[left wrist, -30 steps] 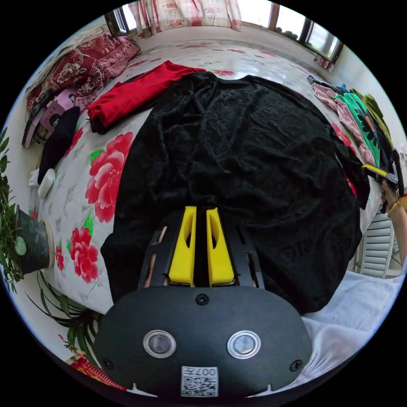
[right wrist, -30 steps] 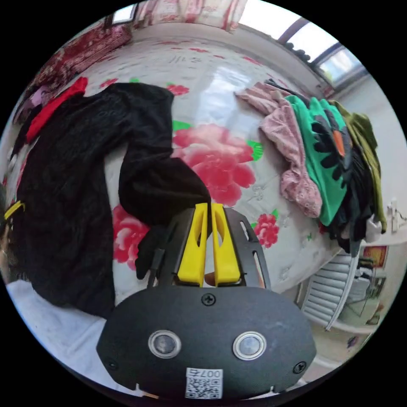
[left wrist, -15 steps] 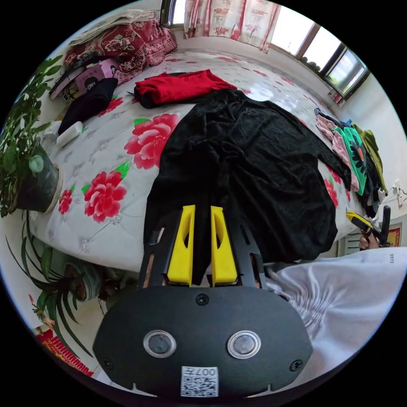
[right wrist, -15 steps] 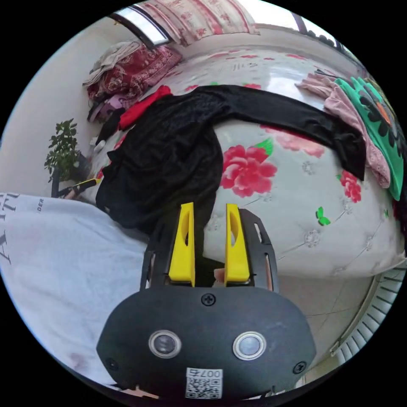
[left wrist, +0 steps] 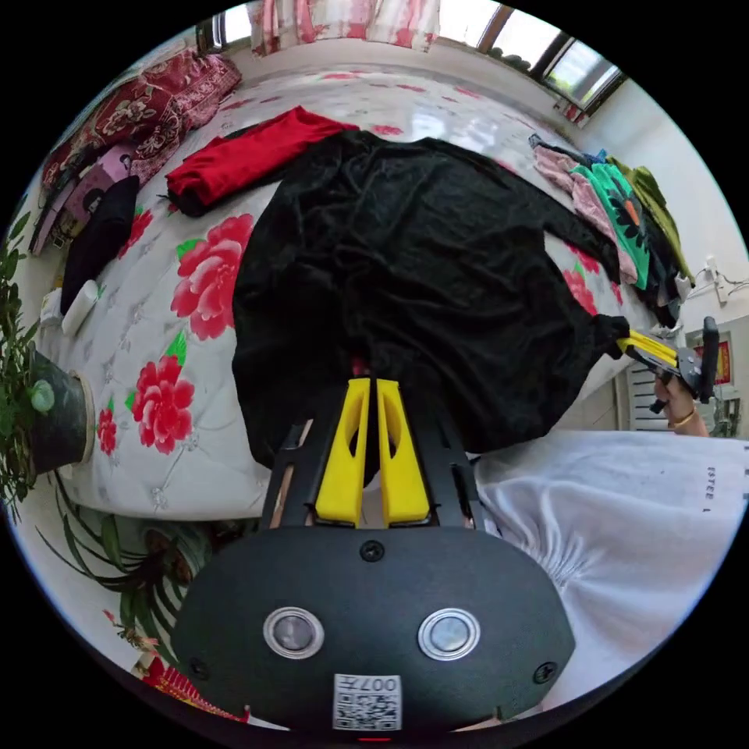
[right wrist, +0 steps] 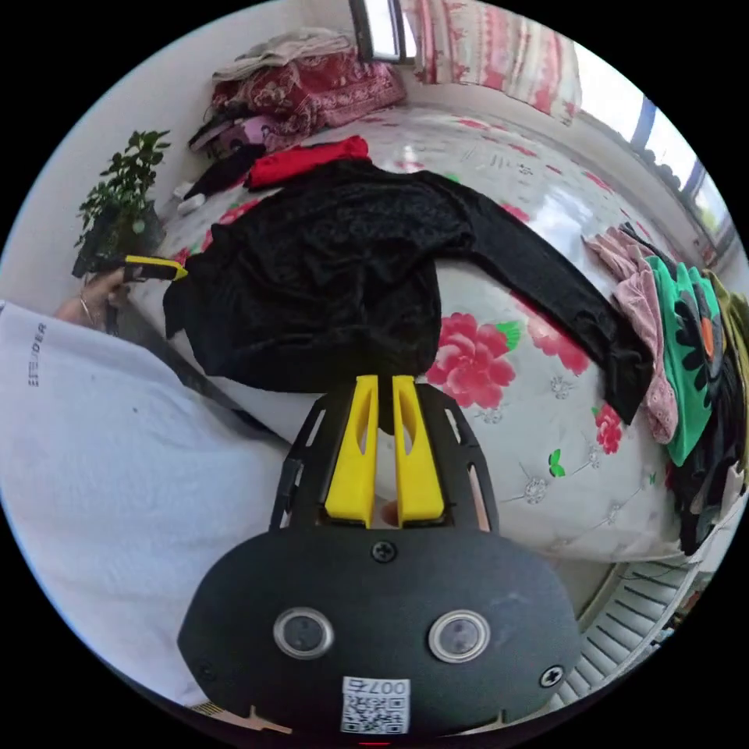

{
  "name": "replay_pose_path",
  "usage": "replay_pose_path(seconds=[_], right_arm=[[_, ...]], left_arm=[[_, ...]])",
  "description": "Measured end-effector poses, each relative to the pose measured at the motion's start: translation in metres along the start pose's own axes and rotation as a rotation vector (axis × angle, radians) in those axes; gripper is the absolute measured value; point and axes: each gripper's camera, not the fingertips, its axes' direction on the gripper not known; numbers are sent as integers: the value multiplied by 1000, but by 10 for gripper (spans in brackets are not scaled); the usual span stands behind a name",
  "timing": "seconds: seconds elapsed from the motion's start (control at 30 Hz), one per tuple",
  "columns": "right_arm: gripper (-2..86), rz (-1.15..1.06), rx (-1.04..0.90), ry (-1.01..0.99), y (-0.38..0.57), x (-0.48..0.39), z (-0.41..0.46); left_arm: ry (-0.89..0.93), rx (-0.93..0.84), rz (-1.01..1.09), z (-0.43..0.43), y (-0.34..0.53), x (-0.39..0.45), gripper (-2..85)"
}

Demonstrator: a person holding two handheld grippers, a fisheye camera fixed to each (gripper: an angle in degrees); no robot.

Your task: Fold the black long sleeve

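Left gripper view has the left gripper (left wrist: 371,382) clenched on the hem of the black long sleeve (left wrist: 421,257), which lies spread on the flowered bed (left wrist: 148,312); the hem corners overhang the near edge. The right gripper (right wrist: 385,380) pinches the other corner. One sleeve stretches toward the clothes pile (right wrist: 694,351).

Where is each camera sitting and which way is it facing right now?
Left gripper view: rides the left gripper at the bed's near edge, facing across the black top toward the windows; the person's white shirt shows.
Right gripper view: rides the right gripper at the hem's other corner, facing across the bed; shirt and a hand show.
Shared: top, red garment, clothes pile, each other's gripper.
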Motion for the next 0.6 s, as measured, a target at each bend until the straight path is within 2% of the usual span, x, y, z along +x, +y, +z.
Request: replay_pose_path(seconds=[0.03, 0.1, 0.27, 0.4, 0.5, 0.57, 0.6], right_arm=[[12, 42, 14, -1, -4, 9, -3], [9, 165, 9, 0, -18, 39, 2], [7, 294, -52, -44, -16, 63, 21], [6, 338, -22, -106, 10, 73, 17], [6, 351, -30, -123, 21, 79, 16], [6, 338, -36, -123, 22, 79, 14], [6, 323, -39, -112, 22, 77, 13]], left_arm=[[82, 57, -32, -9, -14, -8, 7], [138, 88, -84, -8, -34, -21, 24], [93, 64, -128, 16, -45, -26, 61], [93, 122, -29, 21, 4, -3, 60], [1, -7, 24, 54, 32, 2, 45], [-32, 26, 50, 57, 43, -9, 22], [-143, 13, 8, 56, 42, -24, 16]])
